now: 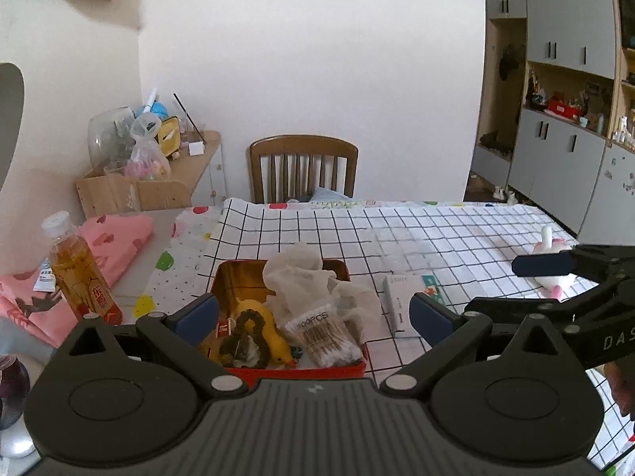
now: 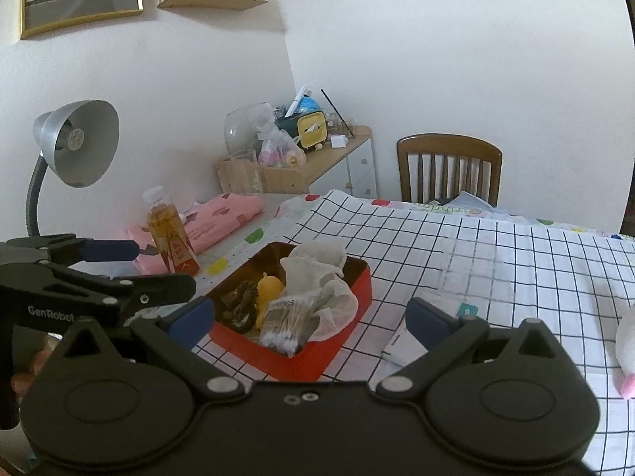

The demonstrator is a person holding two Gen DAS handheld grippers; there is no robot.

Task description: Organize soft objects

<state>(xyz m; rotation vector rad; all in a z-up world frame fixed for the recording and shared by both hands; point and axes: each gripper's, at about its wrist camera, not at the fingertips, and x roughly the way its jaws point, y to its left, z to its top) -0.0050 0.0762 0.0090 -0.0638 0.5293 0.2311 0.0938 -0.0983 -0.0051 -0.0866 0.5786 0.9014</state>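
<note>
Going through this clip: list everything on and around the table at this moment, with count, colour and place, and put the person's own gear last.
tin box: one, red, on the checked cloth, near edge
mesh bags: crumpled, white, count unclear, in the box
cotton swabs pack: one, clear, in the box
duck toy: one, yellow, in the box
scrunchie: one, dark, on the duck
small carton: one, white, right of the box
plush toy: one, white and pink, far right
tea bottle: one, amber, left of the box
folded cloth: one, pink, behind the bottle
desk lamp: one, silver, left
chair: one, brown, beyond the table
left gripper: open, empty
right gripper: open, empty
</note>
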